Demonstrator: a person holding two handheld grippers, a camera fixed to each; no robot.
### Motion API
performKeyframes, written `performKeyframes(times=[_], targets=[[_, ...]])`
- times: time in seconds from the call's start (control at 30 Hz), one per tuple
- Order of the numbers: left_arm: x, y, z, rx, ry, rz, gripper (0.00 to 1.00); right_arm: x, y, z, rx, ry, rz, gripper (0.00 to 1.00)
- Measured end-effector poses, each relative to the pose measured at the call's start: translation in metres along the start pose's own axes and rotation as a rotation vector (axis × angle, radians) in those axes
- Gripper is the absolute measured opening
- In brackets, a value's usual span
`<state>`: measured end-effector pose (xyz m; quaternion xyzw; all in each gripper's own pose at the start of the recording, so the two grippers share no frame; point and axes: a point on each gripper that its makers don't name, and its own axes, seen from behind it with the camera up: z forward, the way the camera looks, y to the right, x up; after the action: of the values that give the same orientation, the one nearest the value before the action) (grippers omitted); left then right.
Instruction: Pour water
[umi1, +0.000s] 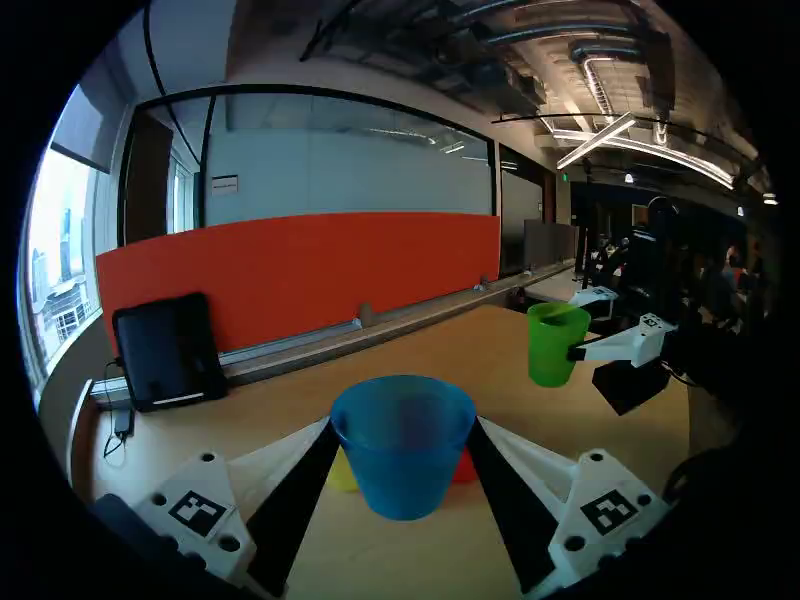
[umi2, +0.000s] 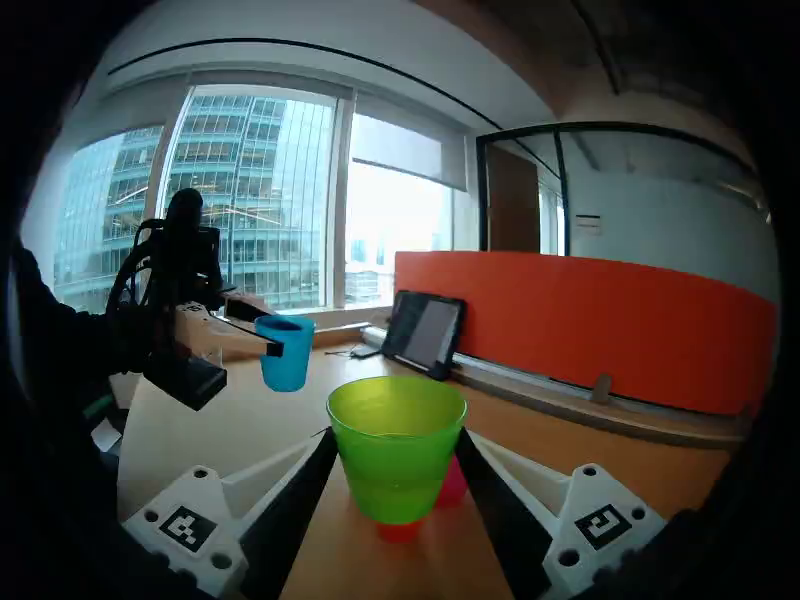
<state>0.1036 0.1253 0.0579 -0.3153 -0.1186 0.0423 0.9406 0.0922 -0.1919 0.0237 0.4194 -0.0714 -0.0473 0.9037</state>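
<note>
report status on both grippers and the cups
Left gripper shut on blue cup. Right gripper shut on green cup. Both cups upright, apart, no pour yet. Nothing between them.

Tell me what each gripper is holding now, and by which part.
Left gripper holds the blue cup by its side walls, one finger on each side below the rim. Right gripper holds the green cup the same way.

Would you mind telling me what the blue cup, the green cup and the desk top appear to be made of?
Blue cup: likely translucent plastic with a glossy finish; shapes behind show faintly through its wall. Green cup: the same kind of plastic, with light glowing through it. Desk: seems to be wood or wood-look laminate with a matte tan surface; which one is unclear.
</note>
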Motion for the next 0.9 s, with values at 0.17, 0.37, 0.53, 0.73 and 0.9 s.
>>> performKeyframes(times=[0.17,0.37,0.53,0.73,0.9], targets=[[-0.02,0.001,0.006,-0.005,-0.047,-0.001,0.87,-0.011,0.003,-0.002,0.003,-0.033,0.007,0.88],[-0.039,0.0,0.011,-0.007,-0.095,0.006,0.87,-0.025,0.005,-0.003,0.005,-0.079,0.001,0.88],[-0.053,0.0,0.016,-0.013,-0.127,0.006,0.87,-0.033,0.008,-0.004,0.008,-0.109,-0.002,0.88],[-0.067,0.001,0.02,-0.022,-0.167,0.013,0.87,-0.047,0.01,-0.005,0.014,-0.157,-0.001,0.88],[-0.08,0.002,0.024,-0.029,-0.208,0.02,0.87,-0.06,0.012,-0.006,0.025,-0.202,0.004,0.88]])
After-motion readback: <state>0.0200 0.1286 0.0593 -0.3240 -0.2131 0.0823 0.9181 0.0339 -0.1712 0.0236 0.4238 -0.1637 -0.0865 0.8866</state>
